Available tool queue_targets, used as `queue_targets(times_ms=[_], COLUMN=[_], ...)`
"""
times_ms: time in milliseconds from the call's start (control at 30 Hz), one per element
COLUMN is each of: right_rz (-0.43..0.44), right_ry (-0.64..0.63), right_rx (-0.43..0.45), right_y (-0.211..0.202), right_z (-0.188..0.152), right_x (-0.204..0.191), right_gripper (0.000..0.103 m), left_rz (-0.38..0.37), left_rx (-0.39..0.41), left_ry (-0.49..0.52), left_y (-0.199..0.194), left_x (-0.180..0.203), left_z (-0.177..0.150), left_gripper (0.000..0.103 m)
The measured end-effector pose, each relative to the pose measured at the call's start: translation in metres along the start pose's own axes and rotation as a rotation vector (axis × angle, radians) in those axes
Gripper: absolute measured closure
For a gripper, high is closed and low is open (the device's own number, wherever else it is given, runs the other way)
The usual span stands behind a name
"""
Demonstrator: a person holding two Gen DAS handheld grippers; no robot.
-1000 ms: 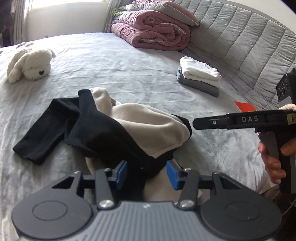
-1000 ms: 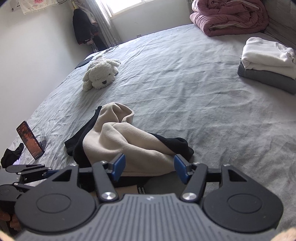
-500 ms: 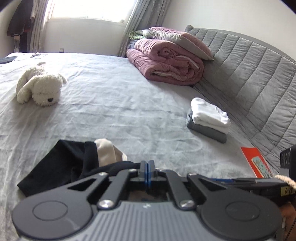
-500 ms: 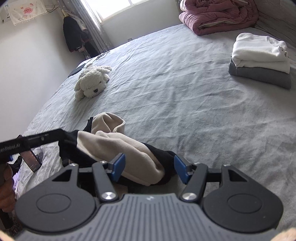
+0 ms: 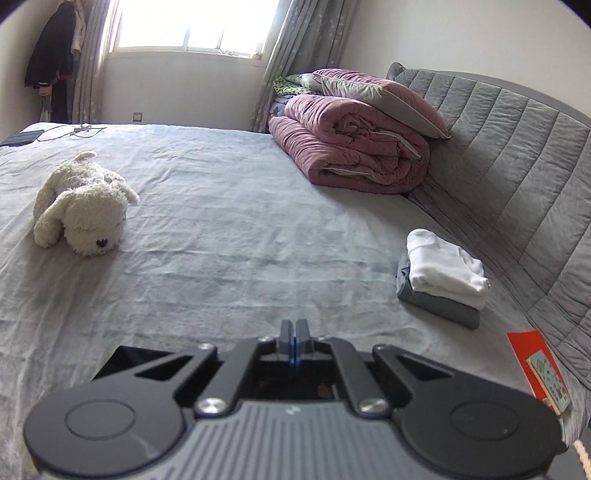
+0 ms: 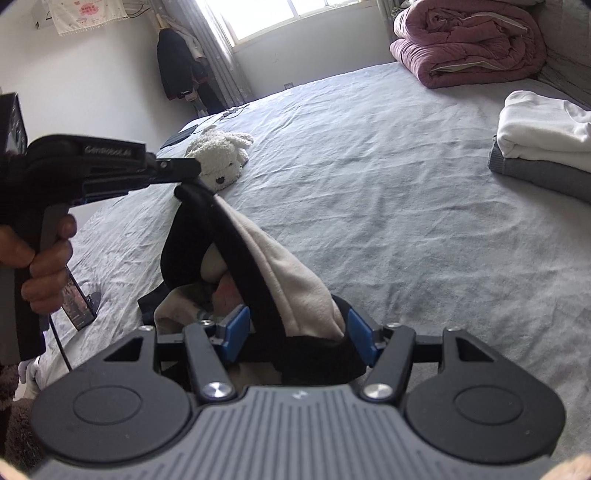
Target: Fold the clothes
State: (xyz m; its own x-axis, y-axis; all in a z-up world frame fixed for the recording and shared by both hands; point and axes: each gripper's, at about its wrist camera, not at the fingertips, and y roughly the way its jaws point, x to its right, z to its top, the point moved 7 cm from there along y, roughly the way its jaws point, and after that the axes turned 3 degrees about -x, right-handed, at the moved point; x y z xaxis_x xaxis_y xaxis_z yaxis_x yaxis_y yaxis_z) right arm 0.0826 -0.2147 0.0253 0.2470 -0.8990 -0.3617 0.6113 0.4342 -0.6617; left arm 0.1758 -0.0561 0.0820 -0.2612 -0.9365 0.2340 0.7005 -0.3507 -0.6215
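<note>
The bed fills both views under a wrinkled grey sheet, with a quilted grey headboard curving along its right side. A rolled pink duvet lies at the far right by the headboard, and a pillow rests on top of it. Behind, a window with grey curtains lights the room, and dark clothes hang at the far left.

My garment, black outside with a cream lining, lies at the near edge of the bed. One black edge of it is lifted and stretched up to the left. My left hand-held gripper is clamped on that black edge. In its own view the blue pads are pressed together, with only a dark scrap of cloth showing below them. My left hand wraps its handle.

My right hand-held gripper hovers low over the bunched part of the garment. Its jaws stand apart with cloth lying between the blue pads. I cannot tell whether they press on it.

On the right, near the headboard, a folded white top sits on a folded grey one. A white plush dog lies on the left. A red booklet lies near right at the headboard. A phone stands propped at the near left bed edge.
</note>
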Motion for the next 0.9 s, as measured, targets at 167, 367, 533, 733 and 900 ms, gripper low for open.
queue_targets(times_ms=[167, 367, 533, 733, 900], right_rz=[-0.013, -0.080, -0.124, -0.128, -0.139], right_ry=[-0.043, -0.114, -0.145, -0.109, -0.057], right_rx=[-0.036, -0.089, -0.121, -0.093, -0.042], right_y=[0.014, 0.034, 0.040, 0.031, 0.020], right_z=[-0.007, -0.015, -0.017, -0.007, 0.008], right_x=[-0.010, -0.011, -0.001, 0.013, 0.027], right_gripper=[0.040, 0.040, 0.077, 0.081, 0.081], left_rz=[0.014, 0.018, -0.008, -0.055, -0.129], left_rx=[-0.040, -0.085, -0.106, -0.097, -0.089], left_ry=[-0.007, -0.031, -0.065, -0.013, 0.020], left_y=[0.029, 0.063, 0.070, 0.048, 0.025], left_x=[-0.002, -0.010, -0.019, -0.031, -0.045], left_z=[-0.004, -0.010, -0.016, -0.020, -0.028], left_gripper=[0.103, 0.102, 0.101, 0.066, 0.058])
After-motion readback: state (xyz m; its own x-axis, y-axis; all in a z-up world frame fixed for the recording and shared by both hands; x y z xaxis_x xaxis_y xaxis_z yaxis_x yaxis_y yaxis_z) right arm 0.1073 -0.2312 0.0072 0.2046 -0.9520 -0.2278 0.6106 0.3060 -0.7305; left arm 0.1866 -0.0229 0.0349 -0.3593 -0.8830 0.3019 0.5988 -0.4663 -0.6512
